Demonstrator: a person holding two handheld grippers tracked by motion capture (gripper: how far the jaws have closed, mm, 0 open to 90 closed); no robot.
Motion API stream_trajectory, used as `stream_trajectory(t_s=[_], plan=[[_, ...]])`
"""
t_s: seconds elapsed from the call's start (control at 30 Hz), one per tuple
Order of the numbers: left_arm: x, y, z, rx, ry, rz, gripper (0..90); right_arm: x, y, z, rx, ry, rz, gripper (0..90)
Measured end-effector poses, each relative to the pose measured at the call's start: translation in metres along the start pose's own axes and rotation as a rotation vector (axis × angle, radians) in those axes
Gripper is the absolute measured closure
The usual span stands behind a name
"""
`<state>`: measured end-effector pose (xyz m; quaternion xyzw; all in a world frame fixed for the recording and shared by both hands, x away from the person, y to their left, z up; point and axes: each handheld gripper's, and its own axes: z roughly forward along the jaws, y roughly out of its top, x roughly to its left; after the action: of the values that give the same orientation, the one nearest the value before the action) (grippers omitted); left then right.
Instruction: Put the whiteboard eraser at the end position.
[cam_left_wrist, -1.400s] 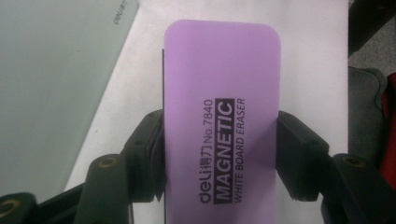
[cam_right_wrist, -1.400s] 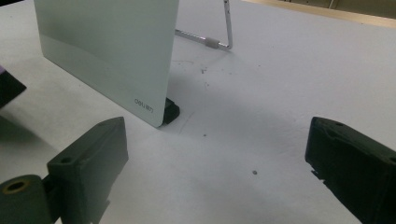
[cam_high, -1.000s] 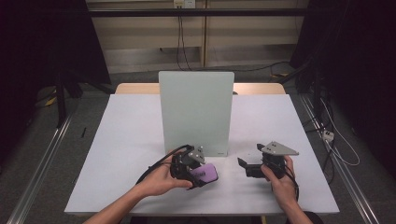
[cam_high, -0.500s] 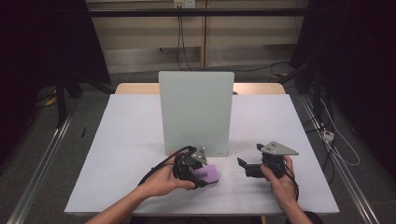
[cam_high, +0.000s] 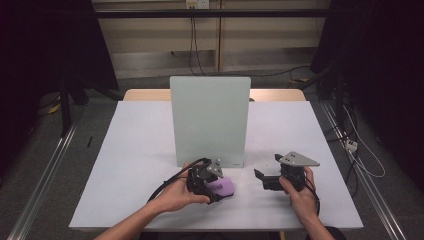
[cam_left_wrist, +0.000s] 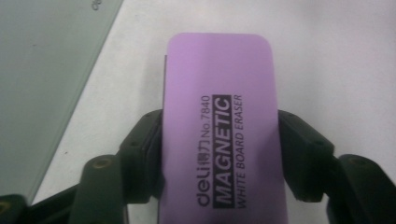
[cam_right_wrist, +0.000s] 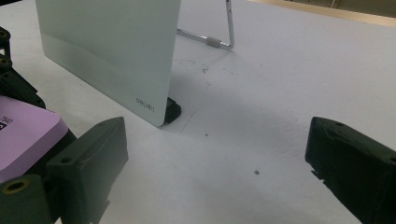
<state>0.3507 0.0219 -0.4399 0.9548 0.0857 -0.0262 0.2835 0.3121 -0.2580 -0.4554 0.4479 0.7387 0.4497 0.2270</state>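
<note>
Between the left gripper's (cam_left_wrist: 219, 154) just-loosening jaws lies a purple whiteboard eraser (cam_left_wrist: 219, 126) (Deli-branded); the right gripper (cam_right_wrist: 219, 168) gapes empty.

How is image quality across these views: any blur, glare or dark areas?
High view: table evenly lit, surroundings very dark. Left gripper view: eraser print readable, slightly soft, no glare. Right gripper view: whiteboard sharp, own jaws blurred up close.

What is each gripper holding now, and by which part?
The left gripper has the purple eraser between its jaws at the two long sides; the jaws have just been opening, with a thin gap at the right pad. The right gripper holds nothing.
</note>
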Motion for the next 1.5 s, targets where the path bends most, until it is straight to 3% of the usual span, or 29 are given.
stream_trajectory(t_s=[0.17, 0.5, 0.63, 0.83, 0.9, 1.03, 1.5], plan=[[0.002, 0.000, -0.003, -0.009, 0.010, -0.002, 29.1, 0.000, 0.000, 0.000, 0.000, -0.001, -0.002, 5.7], [0.007, -0.001, -0.016, -0.106, 0.059, -0.053, 8.3, 0.000, 0.000, 0.000, -0.001, 0.001, 0.005, 5.6], [0.011, -0.004, -0.026, -0.150, 0.078, -0.079, 7.2, 0.000, 0.000, 0.000, -0.001, -0.001, 0.002, 5.6], [0.019, -0.011, -0.046, -0.225, 0.140, -0.133, 6.5, 0.000, 0.000, 0.001, 0.000, -0.002, -0.002, 5.6], [0.020, -0.016, -0.052, -0.246, 0.181, -0.151, 6.4, 0.001, 0.000, 0.001, 0.002, 0.000, -0.001, 5.6], [0.024, -0.029, -0.061, -0.304, 0.253, -0.191, 6.5, 0.000, 0.000, 0.001, 0.003, -0.004, -0.001, 5.6], [0.029, -0.075, -0.083, -0.402, 0.371, -0.295, 6.4, 0.002, 0.000, 0.001, 0.003, -0.007, 0.000, 5.5]])
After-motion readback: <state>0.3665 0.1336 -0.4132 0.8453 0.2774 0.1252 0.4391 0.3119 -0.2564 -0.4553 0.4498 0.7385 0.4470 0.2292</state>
